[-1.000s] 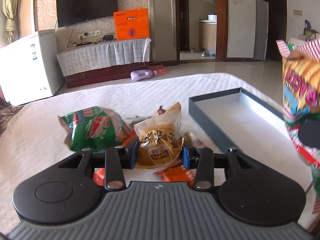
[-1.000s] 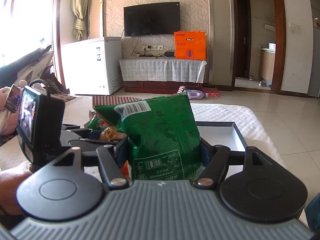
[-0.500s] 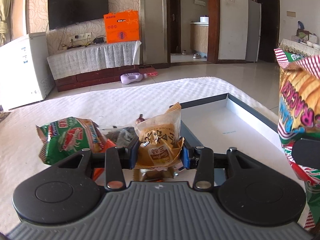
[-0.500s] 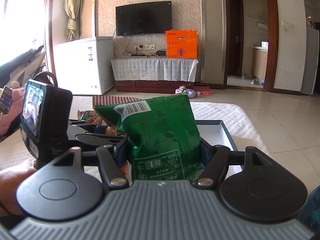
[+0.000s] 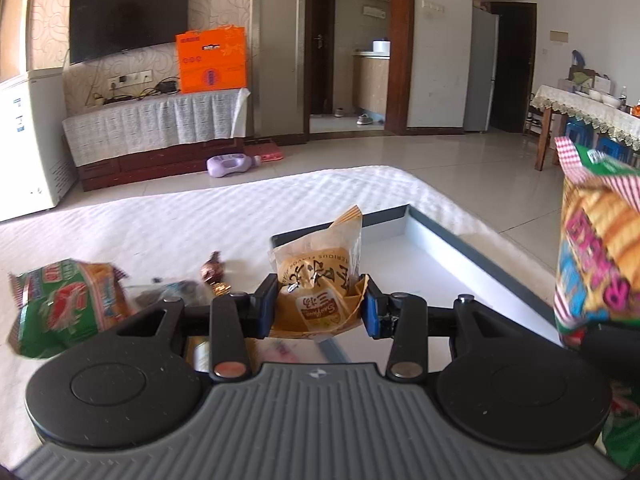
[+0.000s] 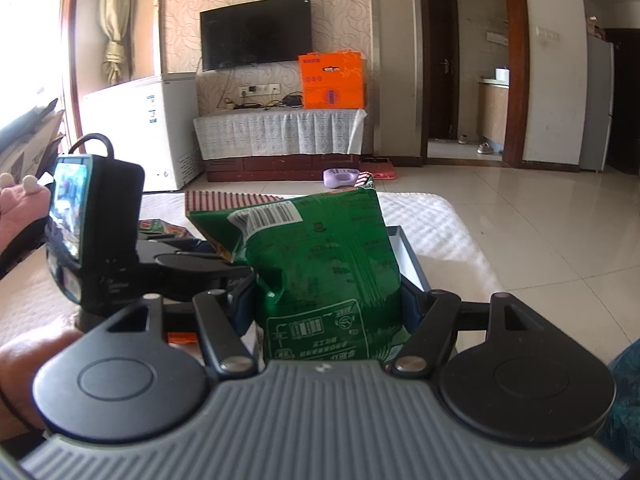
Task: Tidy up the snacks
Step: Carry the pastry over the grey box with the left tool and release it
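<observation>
My left gripper (image 5: pixel 320 304) is shut on a small tan snack packet (image 5: pixel 318 276), held upright over the near corner of the dark-rimmed tray (image 5: pixel 476 254). My right gripper (image 6: pixel 328 308) is shut on a large green cracker bag (image 6: pixel 320 264); the same cracker bag (image 5: pixel 596 264) shows its colourful front at the right edge of the left wrist view. In the right wrist view the left gripper's body (image 6: pixel 96 236) sits to the left of the bag, and a strip of the tray (image 6: pixel 404 244) shows behind it.
On the white cloth left of the tray lie a second green snack bag (image 5: pixel 64 304), a small brown wrapped sweet (image 5: pixel 212 270) and a dark clear packet (image 5: pixel 172 292). Beyond the table edge is tiled floor, a TV stand and a white freezer.
The left gripper with its tan packet has moved right, from beside the loose snacks to over the tray's corner. The right gripper with the green bag shifted slightly; both grips are unchanged.
</observation>
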{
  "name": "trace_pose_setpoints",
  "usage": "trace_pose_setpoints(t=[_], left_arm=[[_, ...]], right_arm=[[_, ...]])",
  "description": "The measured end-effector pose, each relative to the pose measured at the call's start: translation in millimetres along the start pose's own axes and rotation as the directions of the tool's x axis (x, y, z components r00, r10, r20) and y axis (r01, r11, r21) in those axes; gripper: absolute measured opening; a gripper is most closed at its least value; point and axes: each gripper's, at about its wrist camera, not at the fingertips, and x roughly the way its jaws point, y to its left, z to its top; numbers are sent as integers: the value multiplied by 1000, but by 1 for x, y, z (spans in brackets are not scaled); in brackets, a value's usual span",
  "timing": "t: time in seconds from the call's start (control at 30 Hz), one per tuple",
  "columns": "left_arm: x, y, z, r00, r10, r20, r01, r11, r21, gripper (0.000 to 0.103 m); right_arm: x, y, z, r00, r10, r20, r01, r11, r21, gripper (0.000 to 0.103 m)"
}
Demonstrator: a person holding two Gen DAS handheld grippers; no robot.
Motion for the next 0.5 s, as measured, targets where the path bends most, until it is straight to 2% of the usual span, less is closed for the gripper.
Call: trace_pose_setpoints(t=[0.5], left_arm=[[78,-22,18,995,-50,-82,50,999,2,48]], right_arm=[[12,-14,-5,998,-15,-62,17,999,36,71]])
